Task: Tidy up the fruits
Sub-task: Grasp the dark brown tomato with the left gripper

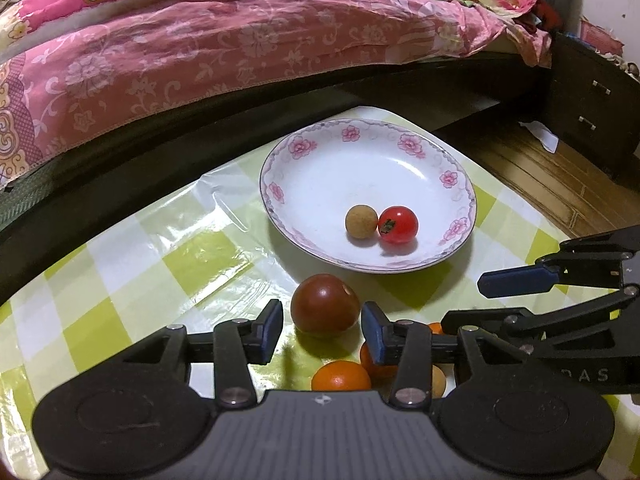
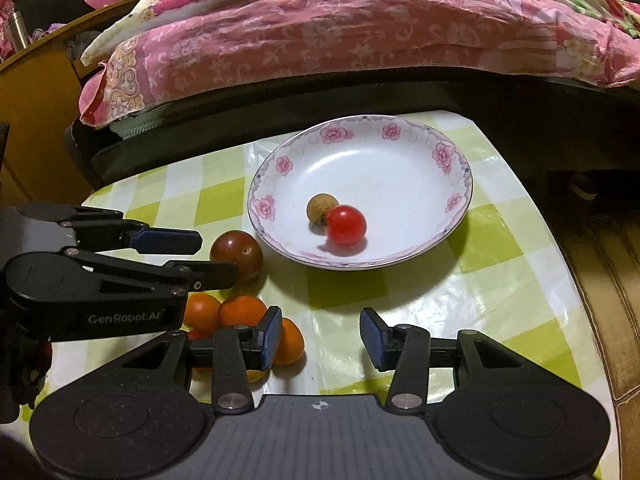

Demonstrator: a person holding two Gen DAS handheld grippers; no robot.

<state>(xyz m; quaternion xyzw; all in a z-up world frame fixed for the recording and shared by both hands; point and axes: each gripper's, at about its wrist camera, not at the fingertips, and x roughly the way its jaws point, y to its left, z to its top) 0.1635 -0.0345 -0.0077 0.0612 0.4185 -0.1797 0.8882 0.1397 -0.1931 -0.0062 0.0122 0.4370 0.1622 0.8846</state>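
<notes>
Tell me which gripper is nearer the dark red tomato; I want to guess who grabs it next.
Left. The left gripper is open with the dark red tomato between its fingertips; the right gripper is open farther off, to the tomato's right.

A green-and-white checked tablecloth (image 1: 132,264) lies below the tool's fingers. Straight ahead a dark bed frame (image 1: 168,136) carries a pink floral bedspread (image 1: 224,44). Ahead to the right stands a dark drawer cabinet (image 1: 592,104) on wooden flooring (image 1: 528,172), a scrap of white paper (image 1: 545,134) beside it
</notes>
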